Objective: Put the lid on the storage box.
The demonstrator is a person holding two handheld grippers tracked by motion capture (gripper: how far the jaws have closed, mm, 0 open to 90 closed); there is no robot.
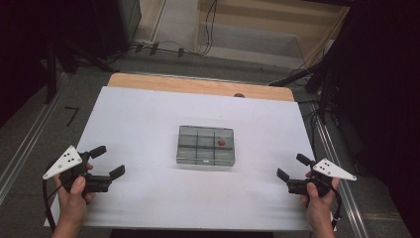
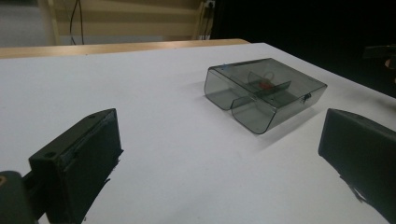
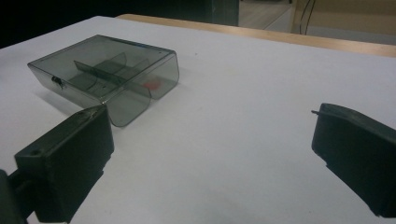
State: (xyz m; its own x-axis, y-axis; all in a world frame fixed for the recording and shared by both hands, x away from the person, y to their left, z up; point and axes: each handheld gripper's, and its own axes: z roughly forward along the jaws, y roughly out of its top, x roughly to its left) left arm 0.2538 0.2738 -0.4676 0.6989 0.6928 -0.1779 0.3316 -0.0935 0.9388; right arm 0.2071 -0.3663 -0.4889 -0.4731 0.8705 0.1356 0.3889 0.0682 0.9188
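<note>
the smoky plastic compartment box [image 1: 205, 145] is sitting mid-bench [image 1: 138, 124], well apart from the left gripper [image 1: 107, 161] and right gripper [image 1: 293, 166], both gaping empty. likely light, stiff, slippery; gripping its side walls seems safest.

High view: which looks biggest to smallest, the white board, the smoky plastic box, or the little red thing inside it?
1. White board
2. Smoky plastic box
3. Red thing, a tiny spot in one compartment

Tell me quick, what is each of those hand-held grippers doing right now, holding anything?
Left hand-held gripper: open, holding nothing, above the white table.
Right hand-held gripper: open, holding nothing, apart from the grey compartment box.
</note>
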